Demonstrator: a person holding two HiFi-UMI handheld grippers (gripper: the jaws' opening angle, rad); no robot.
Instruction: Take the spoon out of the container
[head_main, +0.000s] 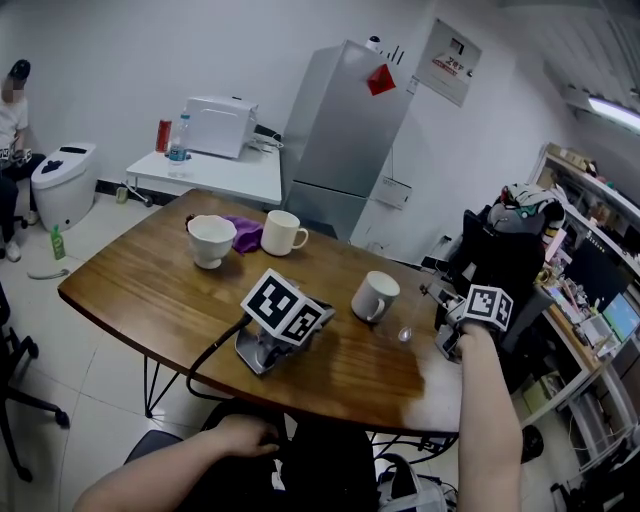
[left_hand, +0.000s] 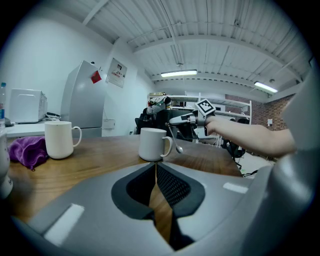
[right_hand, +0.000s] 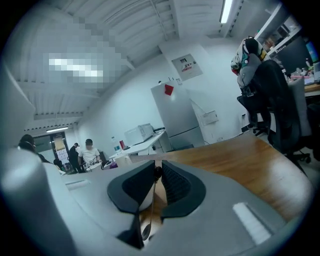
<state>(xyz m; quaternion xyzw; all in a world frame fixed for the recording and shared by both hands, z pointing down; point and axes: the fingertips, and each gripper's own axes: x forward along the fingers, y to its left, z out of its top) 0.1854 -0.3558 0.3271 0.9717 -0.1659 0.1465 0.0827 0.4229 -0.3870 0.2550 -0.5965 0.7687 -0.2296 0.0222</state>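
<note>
A white mug (head_main: 375, 297) stands on the wooden table (head_main: 150, 290), right of centre. My right gripper (head_main: 432, 296) is shut on the handle of a small metal spoon (head_main: 405, 334). The spoon hangs bowl-down outside the mug, to its right, just above the tabletop. In the left gripper view the spoon (left_hand: 176, 142) dangles beside the mug's (left_hand: 152, 144) handle from the right gripper (left_hand: 172, 121). In the right gripper view the spoon (right_hand: 146, 229) hangs down between the closed jaws of the right gripper (right_hand: 158, 169). My left gripper (head_main: 318, 322) rests on the table, shut and empty (left_hand: 155, 167).
Two more white mugs (head_main: 283, 232) (head_main: 211, 240) and a purple cloth (head_main: 244, 232) sit at the table's far side. A black office chair (head_main: 500, 250) stands past the right edge. A grey fridge (head_main: 345, 135) and a side table with a microwave (head_main: 220, 126) stand behind. A person (head_main: 12, 120) sits far left.
</note>
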